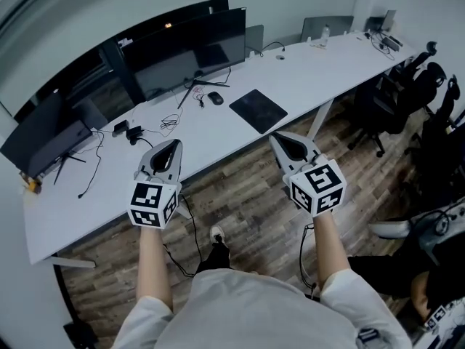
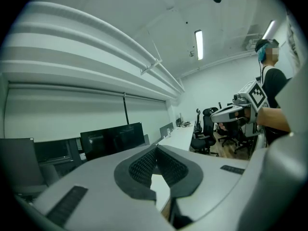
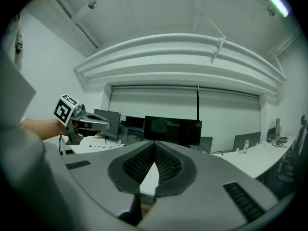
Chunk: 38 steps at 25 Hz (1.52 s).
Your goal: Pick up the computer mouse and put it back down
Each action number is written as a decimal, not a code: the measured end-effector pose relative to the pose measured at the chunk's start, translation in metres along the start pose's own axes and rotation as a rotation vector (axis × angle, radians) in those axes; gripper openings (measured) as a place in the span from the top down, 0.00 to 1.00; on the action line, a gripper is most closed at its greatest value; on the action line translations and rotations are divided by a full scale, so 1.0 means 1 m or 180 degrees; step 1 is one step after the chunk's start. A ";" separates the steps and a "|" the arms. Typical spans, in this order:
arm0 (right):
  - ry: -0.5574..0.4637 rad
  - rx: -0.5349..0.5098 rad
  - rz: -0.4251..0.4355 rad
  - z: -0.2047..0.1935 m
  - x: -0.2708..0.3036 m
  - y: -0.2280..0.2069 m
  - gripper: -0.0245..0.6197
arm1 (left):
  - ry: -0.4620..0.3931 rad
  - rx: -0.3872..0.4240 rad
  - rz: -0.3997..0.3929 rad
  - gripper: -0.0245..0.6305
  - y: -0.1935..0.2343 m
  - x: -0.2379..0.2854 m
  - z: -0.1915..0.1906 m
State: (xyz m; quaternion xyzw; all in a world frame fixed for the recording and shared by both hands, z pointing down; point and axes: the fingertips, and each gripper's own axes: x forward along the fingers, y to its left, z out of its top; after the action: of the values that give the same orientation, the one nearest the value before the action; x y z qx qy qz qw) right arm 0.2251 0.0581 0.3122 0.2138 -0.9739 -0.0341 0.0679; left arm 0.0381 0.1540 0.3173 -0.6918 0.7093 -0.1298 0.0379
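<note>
**Both grippers shut on nothing at the desk's near edge**

Nearest, the left gripper (image 1: pixel 174 143) and right gripper (image 1: pixel 280 136) hang side by side at the near edge of the desk (image 1: pixel 312 71). Each has its jaws pressed tip to tip and empty (each gripper's own view shows this). A dark mouse pad (image 1: pixel 258 110) lies by that edge. Farther in, left of the pad, the computer mouse (image 1: pixel 215 98) rests untouched, just before the monitors (image 1: pixel 192 49).

Bright, even indoor light, heavy fisheye distortion.
A long white ceiling tube lamp (image 2: pixel 198 44) glows above and ahead of the jaws; nearest foreground is soft, corners vignette black, shadows are faint.
</note>
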 end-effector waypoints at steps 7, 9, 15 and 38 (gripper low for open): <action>0.0096 0.0044 0.0055 -0.009 0.097 -0.024 0.94 | 0.0008 -0.0061 0.0039 0.94 0.065 0.072 -0.030; 0.0106 0.0030 0.0064 -0.004 0.133 -0.033 0.94 | 0.0016 -0.0092 0.0029 0.94 0.093 0.099 -0.034; 0.0117 0.0046 0.0000 0.016 0.228 -0.064 0.94 | 0.0015 -0.0111 -0.0037 0.94 0.163 0.172 -0.036; 0.0637 0.0333 -0.0056 -0.041 0.434 -0.115 0.94 | 0.0169 -0.0469 -0.0225 0.94 0.289 0.316 -0.103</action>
State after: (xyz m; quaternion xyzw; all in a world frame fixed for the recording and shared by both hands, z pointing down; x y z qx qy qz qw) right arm -0.1115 -0.2304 0.3928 0.2279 -0.9608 0.0377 0.1533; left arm -0.2792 -0.1427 0.3874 -0.7136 0.6928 -0.0968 -0.0365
